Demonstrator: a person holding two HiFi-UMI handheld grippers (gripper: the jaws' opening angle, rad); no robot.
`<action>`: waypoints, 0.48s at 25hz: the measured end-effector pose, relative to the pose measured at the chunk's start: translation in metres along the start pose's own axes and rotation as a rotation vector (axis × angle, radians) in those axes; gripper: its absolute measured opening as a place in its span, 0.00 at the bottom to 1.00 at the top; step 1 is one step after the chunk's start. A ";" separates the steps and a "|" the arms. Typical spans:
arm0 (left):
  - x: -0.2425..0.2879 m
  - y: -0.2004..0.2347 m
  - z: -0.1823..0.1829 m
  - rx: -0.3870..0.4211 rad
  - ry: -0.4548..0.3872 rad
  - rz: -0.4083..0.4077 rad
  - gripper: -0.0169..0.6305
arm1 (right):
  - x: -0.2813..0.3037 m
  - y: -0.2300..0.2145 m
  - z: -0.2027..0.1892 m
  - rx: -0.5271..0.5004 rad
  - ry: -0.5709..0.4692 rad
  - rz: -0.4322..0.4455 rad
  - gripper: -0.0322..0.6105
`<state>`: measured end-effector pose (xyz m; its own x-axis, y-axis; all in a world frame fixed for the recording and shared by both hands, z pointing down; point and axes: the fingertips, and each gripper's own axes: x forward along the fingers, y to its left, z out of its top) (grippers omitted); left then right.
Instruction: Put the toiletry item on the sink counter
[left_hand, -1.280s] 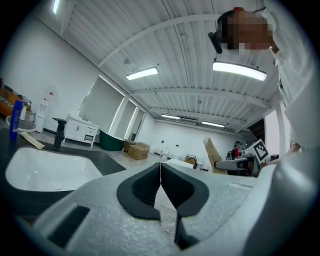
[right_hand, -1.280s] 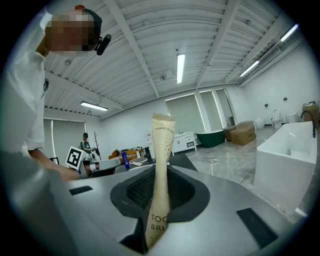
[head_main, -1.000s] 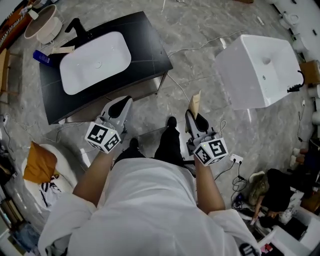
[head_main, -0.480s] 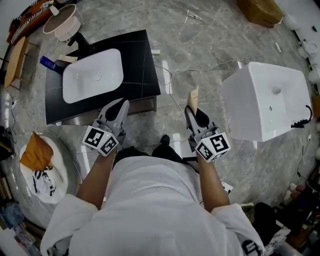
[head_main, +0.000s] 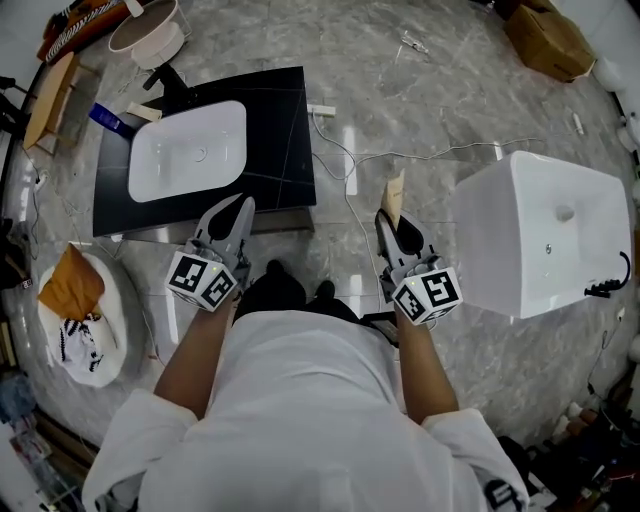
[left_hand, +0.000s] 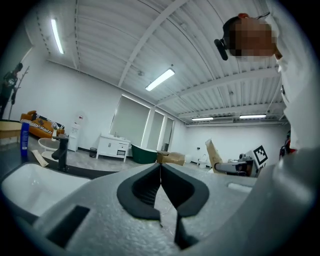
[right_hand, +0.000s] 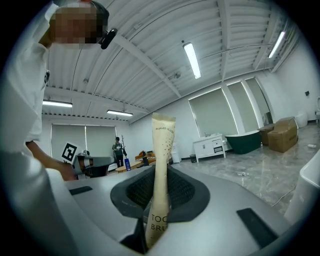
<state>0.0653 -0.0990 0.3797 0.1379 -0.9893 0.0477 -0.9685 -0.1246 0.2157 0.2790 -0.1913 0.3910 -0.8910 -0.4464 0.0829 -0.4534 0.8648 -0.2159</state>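
My right gripper (head_main: 393, 212) is shut on a slim beige toothbrush packet (head_main: 394, 193), which sticks up past the jaw tips; in the right gripper view the packet (right_hand: 161, 165) stands upright between the pads. The left gripper (head_main: 238, 208) is shut with nothing in it, its jaw tips meeting in the left gripper view (left_hand: 160, 166). The black sink counter (head_main: 285, 130) with its white basin (head_main: 188, 150) lies ahead at the upper left, just beyond the left gripper. A blue bottle (head_main: 110, 120) and a black tap (head_main: 170, 78) stand at the counter's far side.
A large white basin unit (head_main: 545, 230) stands on the floor at the right. A white cable (head_main: 400, 155) runs across the marble floor. A round tub with an orange cushion (head_main: 70, 285) sits at the left. A cardboard box (head_main: 548, 40) lies at the top right.
The view has shifted: the counter now lies closer and more squarely ahead of the left gripper, and the white unit has slid right. Both grippers hold the same pose.
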 end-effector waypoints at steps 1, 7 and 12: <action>0.003 0.005 0.001 0.002 -0.001 0.018 0.05 | 0.006 -0.002 0.001 -0.006 0.002 0.007 0.14; 0.020 0.042 0.011 0.010 -0.027 0.075 0.05 | 0.048 -0.014 -0.001 -0.001 0.030 0.026 0.14; 0.036 0.089 0.018 -0.001 -0.037 0.128 0.05 | 0.094 -0.022 0.005 -0.023 0.066 0.064 0.14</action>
<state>-0.0194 -0.1468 0.3826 0.0054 -0.9992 0.0390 -0.9775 0.0029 0.2107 0.2050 -0.2535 0.3988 -0.9173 -0.3751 0.1336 -0.3957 0.8964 -0.2000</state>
